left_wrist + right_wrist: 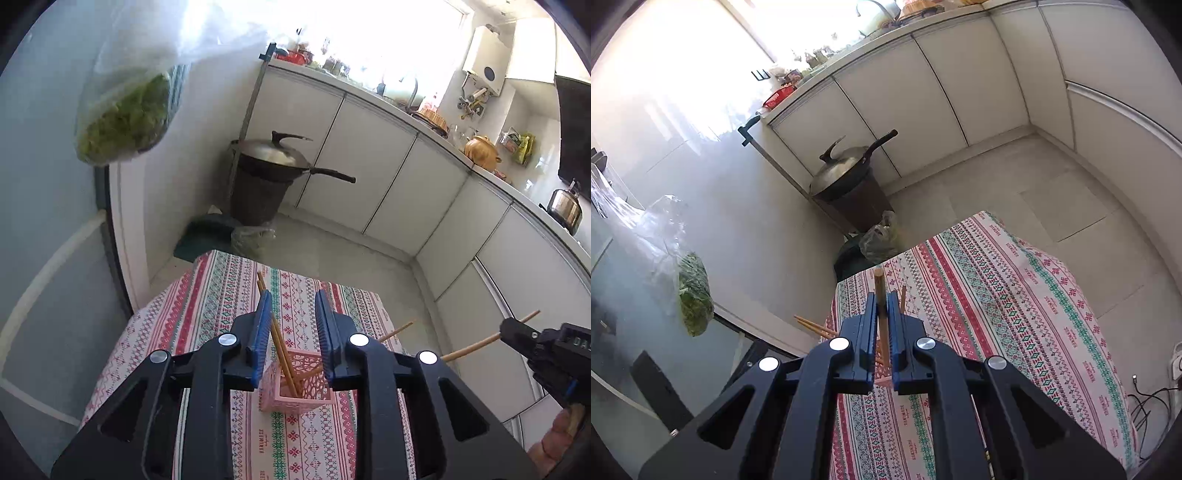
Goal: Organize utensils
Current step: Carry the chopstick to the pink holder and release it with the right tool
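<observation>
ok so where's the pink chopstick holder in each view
Left wrist: the pink chopstick holder sits low in the middle, on the patterned tablecloth, between the left gripper fingers.
Right wrist: only a sliver of it shows, low in the middle, behind the right gripper.
Shared landmark: the lidded wok on the dark bin.

Strong daylight from a blown-out window (pixel 388 44) at the top of the left wrist view, same glare upper left in the right wrist view, heavy fisheye bending at edges, dark corner vignette, centre sharp, soft shadows
</observation>
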Tool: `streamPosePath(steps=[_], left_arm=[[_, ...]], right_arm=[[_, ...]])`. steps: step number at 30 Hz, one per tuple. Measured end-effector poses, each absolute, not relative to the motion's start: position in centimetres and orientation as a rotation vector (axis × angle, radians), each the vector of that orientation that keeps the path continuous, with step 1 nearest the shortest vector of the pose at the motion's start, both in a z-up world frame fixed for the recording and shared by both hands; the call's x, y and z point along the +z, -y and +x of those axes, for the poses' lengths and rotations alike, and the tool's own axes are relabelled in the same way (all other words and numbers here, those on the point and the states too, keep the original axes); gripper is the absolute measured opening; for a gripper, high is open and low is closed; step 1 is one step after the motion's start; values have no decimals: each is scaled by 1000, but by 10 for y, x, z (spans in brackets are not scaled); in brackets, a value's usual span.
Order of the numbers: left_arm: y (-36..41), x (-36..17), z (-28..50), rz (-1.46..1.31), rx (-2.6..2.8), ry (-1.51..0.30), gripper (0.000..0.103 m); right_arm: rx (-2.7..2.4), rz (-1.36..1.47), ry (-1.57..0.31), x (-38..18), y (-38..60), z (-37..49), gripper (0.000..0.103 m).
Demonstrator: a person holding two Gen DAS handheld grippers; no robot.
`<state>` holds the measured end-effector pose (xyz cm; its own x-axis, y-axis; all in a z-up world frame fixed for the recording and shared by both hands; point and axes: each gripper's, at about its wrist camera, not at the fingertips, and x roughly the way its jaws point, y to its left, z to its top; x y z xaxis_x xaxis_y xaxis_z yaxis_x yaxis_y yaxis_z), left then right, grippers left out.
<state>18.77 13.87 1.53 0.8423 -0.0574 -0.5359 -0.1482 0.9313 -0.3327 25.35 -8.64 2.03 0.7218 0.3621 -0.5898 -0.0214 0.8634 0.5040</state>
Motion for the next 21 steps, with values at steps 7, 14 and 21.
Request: streamPosePath(steps=[7, 14, 21], left_arm=[[-137, 17, 175, -304, 69, -598, 25], [-121, -4, 185, -247, 60, -676, 26], [-104, -2, 182, -182, 57, -663, 36]], right_arm=[[217, 459, -771, 10, 63, 273, 6], [222, 542, -872, -38, 52, 299, 9], [182, 417, -798, -34, 51, 282, 13]])
